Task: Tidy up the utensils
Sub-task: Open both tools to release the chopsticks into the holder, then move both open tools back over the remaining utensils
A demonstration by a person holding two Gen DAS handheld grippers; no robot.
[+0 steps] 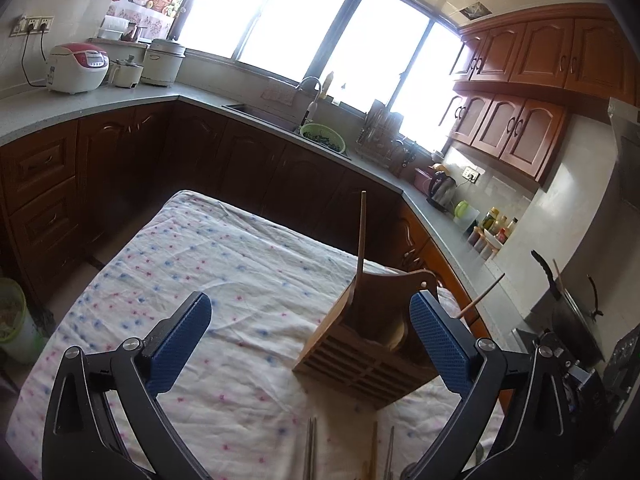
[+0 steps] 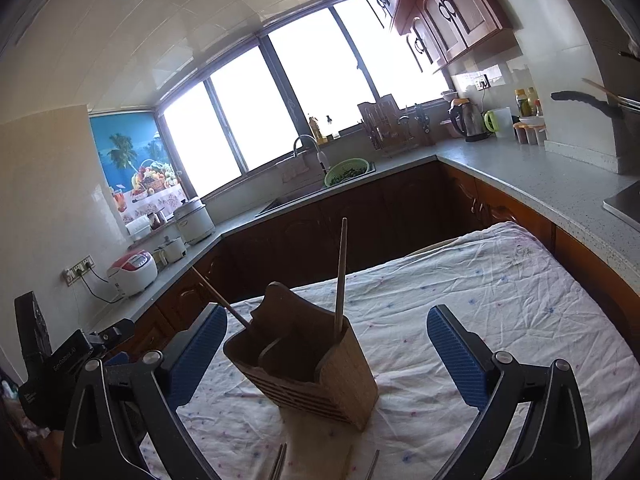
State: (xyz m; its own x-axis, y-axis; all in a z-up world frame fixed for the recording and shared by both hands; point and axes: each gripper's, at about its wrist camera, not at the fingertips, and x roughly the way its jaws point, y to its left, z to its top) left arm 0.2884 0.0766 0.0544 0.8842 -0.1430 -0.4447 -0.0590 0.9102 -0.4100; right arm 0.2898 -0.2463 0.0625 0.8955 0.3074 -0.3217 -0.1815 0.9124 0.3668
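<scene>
Filling the upper half of both views is a kitchen with a bright window, brown cabinets and a grey counter; the lower half is a table [image 1: 224,264] under a wrinkled white cloth with small blue and pink marks.

On that cloth stands the wooden utensil holder [image 1: 372,344], at lower centre-right in the left wrist view and lower centre in the right wrist view. Two wooden chopsticks are already in it — one [image 2: 341,276] nearly upright, one [image 2: 222,298] leaning out toward the left of the right wrist frame.

The loose utensils [image 1: 311,450] — thin metal chopsticks and a wooden one, as far as I can tell — lie at the very bottom edge, below the holder and between the fingers, with their long axis pointing up the frame toward the holder.

The left gripper [image 1: 318,342] has its fingers wide apart and holds nothing; the right gripper [image 2: 332,352] also. Both seem about equally near; I judge the next pick must come down toward the bottom edge.
</scene>
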